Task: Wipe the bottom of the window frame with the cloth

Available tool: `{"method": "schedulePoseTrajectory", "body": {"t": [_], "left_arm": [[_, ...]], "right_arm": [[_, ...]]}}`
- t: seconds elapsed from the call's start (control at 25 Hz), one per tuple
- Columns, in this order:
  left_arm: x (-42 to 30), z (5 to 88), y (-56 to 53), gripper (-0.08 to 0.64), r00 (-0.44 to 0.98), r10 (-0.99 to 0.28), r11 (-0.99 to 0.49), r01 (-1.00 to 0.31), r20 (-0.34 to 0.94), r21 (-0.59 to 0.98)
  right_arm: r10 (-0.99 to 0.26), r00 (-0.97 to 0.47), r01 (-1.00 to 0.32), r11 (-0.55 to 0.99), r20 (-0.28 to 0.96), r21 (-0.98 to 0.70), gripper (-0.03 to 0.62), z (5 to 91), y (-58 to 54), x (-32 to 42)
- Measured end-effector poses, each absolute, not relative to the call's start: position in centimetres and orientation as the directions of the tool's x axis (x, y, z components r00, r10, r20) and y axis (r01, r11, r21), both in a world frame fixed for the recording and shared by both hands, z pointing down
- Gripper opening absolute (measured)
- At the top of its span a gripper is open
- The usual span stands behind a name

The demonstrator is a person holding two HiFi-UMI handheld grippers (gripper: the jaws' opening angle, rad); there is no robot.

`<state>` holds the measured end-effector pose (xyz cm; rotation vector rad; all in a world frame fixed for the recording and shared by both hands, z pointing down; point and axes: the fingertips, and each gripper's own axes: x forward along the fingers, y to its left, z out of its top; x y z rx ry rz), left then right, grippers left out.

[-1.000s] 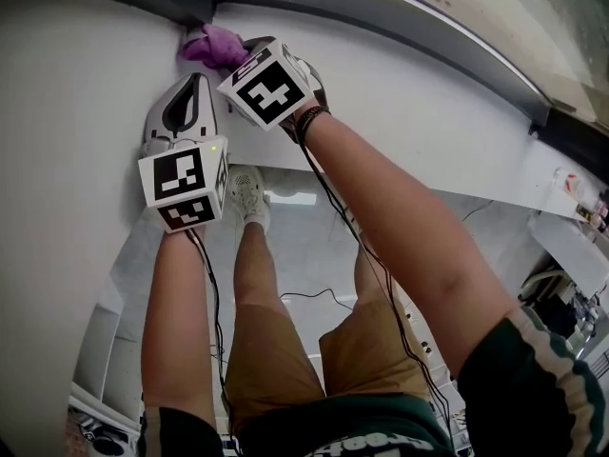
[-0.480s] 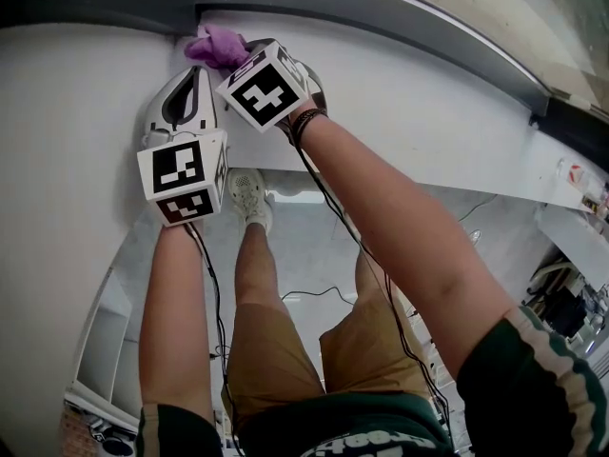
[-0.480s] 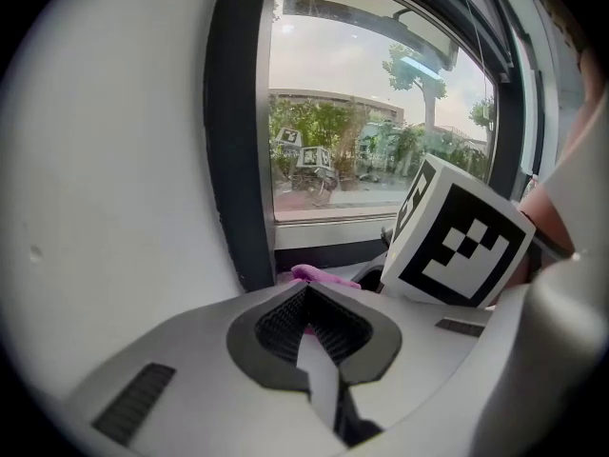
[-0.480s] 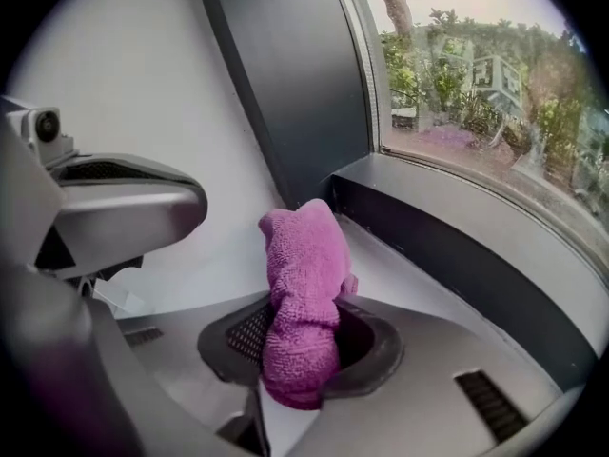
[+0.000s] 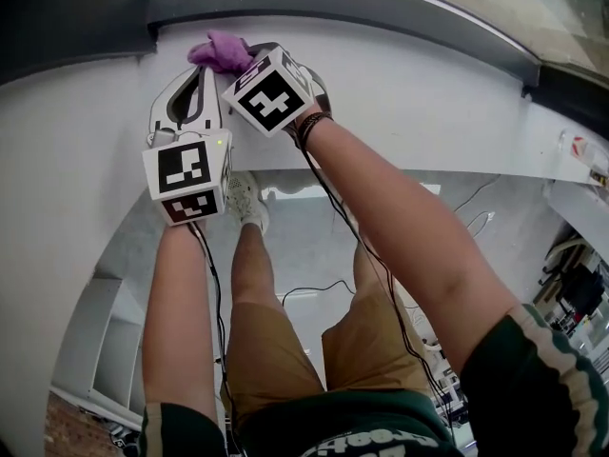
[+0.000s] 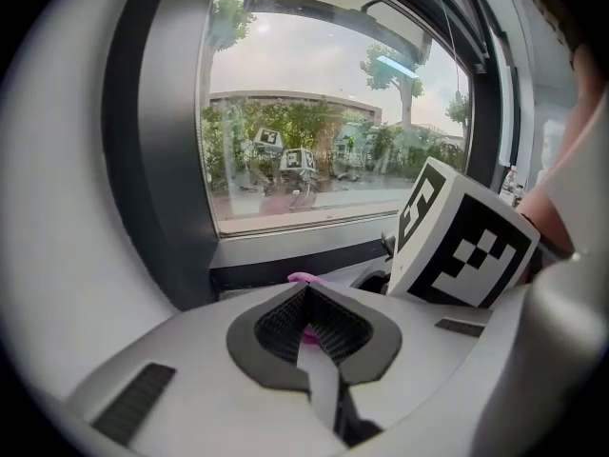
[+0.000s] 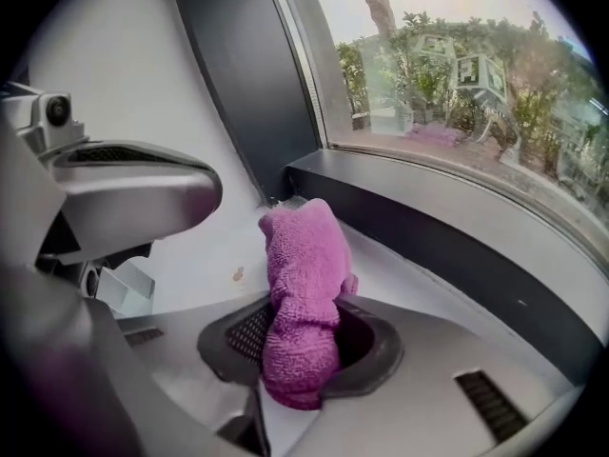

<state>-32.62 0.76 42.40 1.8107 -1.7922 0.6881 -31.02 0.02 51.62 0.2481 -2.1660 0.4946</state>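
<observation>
While the right hand-held gripper (image 7: 300, 350) is clamped firmly on the purple cloth (image 7: 303, 284), a wad of cloth stands out past its jaws. The wad sits at the left end of the window frame's bottom rail (image 7: 447, 246), in the corner where the rail meets the dark upright. It rests on the white sill (image 5: 409, 93) just below the rail; contact with the rail itself cannot be confirmed.

The left hand-held gripper (image 5: 202, 74) is closed and empty (the purple seen through its hollow is the cloth beyond it). It lies just beside the right one, below the same corner of the frame.

The wipe appears to be at its start. Recommended procedure:

1. Push the wad forward until it bears on the rail, not only on the sill.
2. Draw it along the rail toward the far end of the frame in one even stroke, under steady pressure.
3. Maintain the clamp; a loose wad is likely to roll under and lose contact.
4. Hold the left hand-held gripper clear of the stroke path.
</observation>
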Motion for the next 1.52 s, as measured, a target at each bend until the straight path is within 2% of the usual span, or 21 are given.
{"method": "schedulePoseTrajectory", "body": {"t": [1.0,1.52], "left_arm": [[-13.1,42.6,-5.9,0.009,0.202,-0.725,-0.253,-0.967,0.658,0.018],[-3.8,43.0,-8.6,0.009,0.259,-0.703,-0.319,-0.947,0.662,0.032]], "right_arm": [[-0.118,-0.549,-0.529,0.815,0.827,-0.235,0.117,52.2,-6.1,-9.3],[-0.163,-0.528,-0.586,0.781,0.834,-0.218,0.117,52.0,-9.1,0.2]]}}
